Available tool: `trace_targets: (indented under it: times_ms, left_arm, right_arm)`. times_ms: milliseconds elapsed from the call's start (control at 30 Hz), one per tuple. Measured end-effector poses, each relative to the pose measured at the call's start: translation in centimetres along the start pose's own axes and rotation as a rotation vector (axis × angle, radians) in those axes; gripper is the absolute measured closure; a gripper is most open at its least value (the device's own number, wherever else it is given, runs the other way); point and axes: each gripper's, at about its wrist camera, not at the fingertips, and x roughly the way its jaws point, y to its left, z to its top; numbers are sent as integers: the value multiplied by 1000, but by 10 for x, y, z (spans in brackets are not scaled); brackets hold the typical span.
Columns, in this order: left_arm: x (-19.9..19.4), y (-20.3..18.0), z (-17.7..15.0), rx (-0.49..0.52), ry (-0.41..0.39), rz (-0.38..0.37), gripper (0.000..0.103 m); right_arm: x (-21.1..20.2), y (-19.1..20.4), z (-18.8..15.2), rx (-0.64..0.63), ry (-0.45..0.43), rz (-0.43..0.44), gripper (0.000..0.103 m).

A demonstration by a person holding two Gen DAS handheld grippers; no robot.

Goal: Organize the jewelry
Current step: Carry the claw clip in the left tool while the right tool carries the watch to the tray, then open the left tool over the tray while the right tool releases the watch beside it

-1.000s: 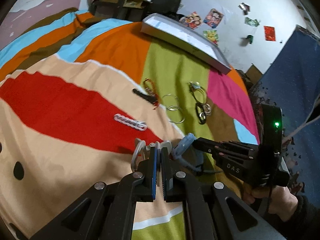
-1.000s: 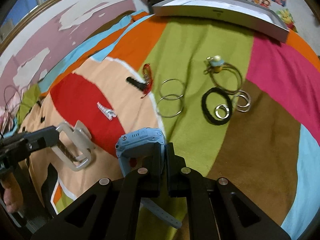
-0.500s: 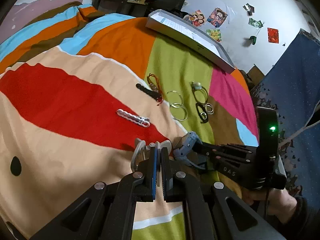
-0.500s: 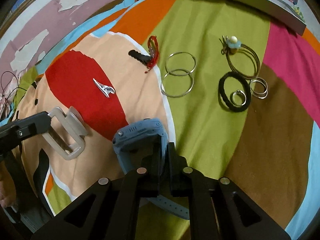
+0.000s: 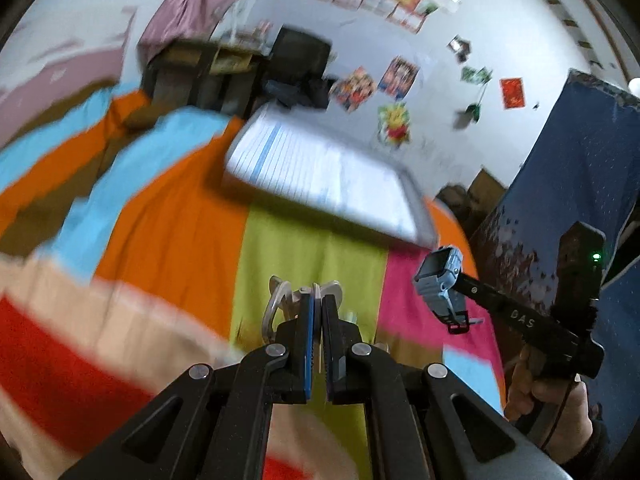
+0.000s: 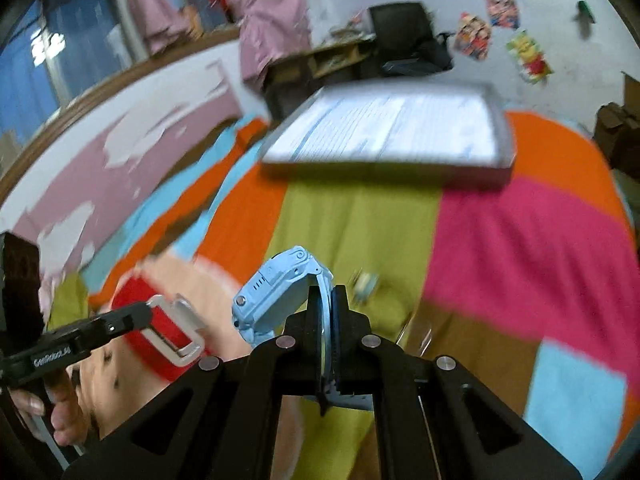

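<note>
I have lifted both catches off the bed (image 5: 304,240) toward the tray (image 5: 320,168): left fingers (image 5: 316,300) pinching the pale clasp (image 5: 276,304), right fingers (image 6: 330,300) pinching the blue watch (image 6: 276,296).

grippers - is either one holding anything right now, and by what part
Both. The right gripper pinches the blue watch by its strap. The left gripper clamps the clear hair claw clip by one end.

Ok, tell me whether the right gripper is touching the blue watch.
Touching. The right wrist view shows the right gripper shut on the blue watch, its strap pinched between the fingers.
</note>
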Motion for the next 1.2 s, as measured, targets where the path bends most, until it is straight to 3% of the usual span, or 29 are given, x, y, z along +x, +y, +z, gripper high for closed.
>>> trace_targets:
  times_ms: [133,200,367,600,800,867,900,933,967,1000,1033,1200]
  left_arm:
    - [44,-15,58,7,-88,-32,99]
    - [67,-19,77,6,-104,-40,99]
    - [129,-19,108,-29,-103,-48,99]
    - [183,-4,110,-78,-24,-21,99]
    - [184,3,106,-60,-22,38,97]
    - [187,3,106,-41,5,81,87]
    - [187,3,107,-37,13,98,73]
    - [187,5,107,-39,14,118,58]
    - [185,7,106,-48,3,128,48]
    - [181,9,106,-60,-14,137,29]
    - [176,11,104,-77,-43,151,22]
    - [155,11,97,-66,-79,178,20]
  right_arm:
    - [13,-24,59,29,-60,-45,98]
    - [27,-40,92,49,-83,-70,98]
    - [70,-64,137,90,-106,-108,98]
    - [133,-77,146,117,-54,-145,98]
    - [154,-82,136,133,-27,-159,91]
    - [156,-84,134,134,-31,-164,90]
    - [156,-84,133,137,-33,-169,88]
    - [155,-86,133,138,-35,-170,81]
    - [153,-87,132,139,-40,-180,70]
    - [150,-87,132,137,-46,-190,64]
    - [147,-89,131,135,-53,-194,57]
    - [130,-88,129,122,-75,-200,56]
